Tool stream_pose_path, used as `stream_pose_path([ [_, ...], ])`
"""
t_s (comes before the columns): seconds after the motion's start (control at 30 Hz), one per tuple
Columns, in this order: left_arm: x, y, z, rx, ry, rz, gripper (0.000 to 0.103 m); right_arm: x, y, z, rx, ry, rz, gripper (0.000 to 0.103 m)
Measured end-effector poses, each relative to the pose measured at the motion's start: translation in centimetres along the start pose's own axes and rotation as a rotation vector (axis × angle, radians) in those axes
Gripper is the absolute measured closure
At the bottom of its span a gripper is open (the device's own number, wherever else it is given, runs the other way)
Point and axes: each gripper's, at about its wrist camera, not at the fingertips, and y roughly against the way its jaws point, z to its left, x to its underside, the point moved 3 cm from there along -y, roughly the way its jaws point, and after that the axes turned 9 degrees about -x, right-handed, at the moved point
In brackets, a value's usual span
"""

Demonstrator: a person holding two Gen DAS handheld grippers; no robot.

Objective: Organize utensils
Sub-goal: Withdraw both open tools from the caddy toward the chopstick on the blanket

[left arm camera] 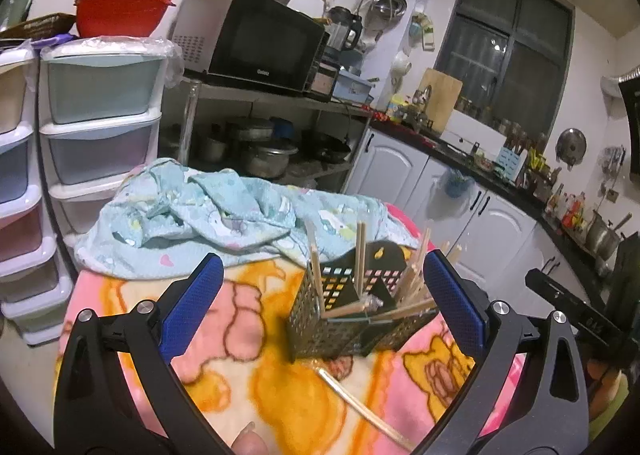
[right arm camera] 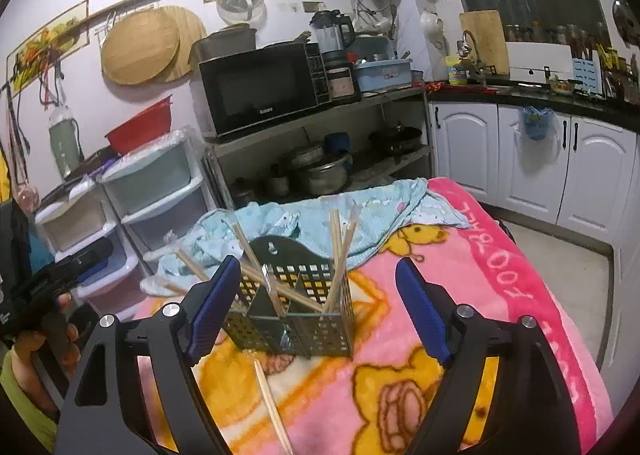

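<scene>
Both the left gripper [left arm camera: 324, 305] and the right gripper [right arm camera: 316, 309] are wide and empty above the black holder [right arm camera: 298, 305] on the pink blanket [right arm camera: 500, 267], so I think the next step is to pick up the loose chopstick [right arm camera: 272, 407] that lies just before the holder.

The loose chopstick [right arm camera: 274, 411] runs off the bottom edge, its end unseen.
</scene>
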Motion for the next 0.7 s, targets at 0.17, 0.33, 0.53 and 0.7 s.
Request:
stream_pose_path([
  [0.17,1.1,-0.2,-0.1,-0.003,-0.005,0.023,0.011,1.1,0.0,0.1,0.001,0.009,0.029,0.025],
  [0.33,2.3,-0.4,-0.6,0.004,-0.017,0.050,0.011,1.9,-0.1,0.2,-0.003,0.017,0.060,0.025],
  [0.53,3.9,-0.8,-1.2,0.009,-0.037,0.085,0.011,3.1,-0.1,0.6,-0.007,0.031,0.097,0.024],
  [0.7,4.7,-1.2,-1.2,0.003,-0.039,0.110,0.011,4.2,0.1,0.4,0.006,0.041,0.127,0.024],
])
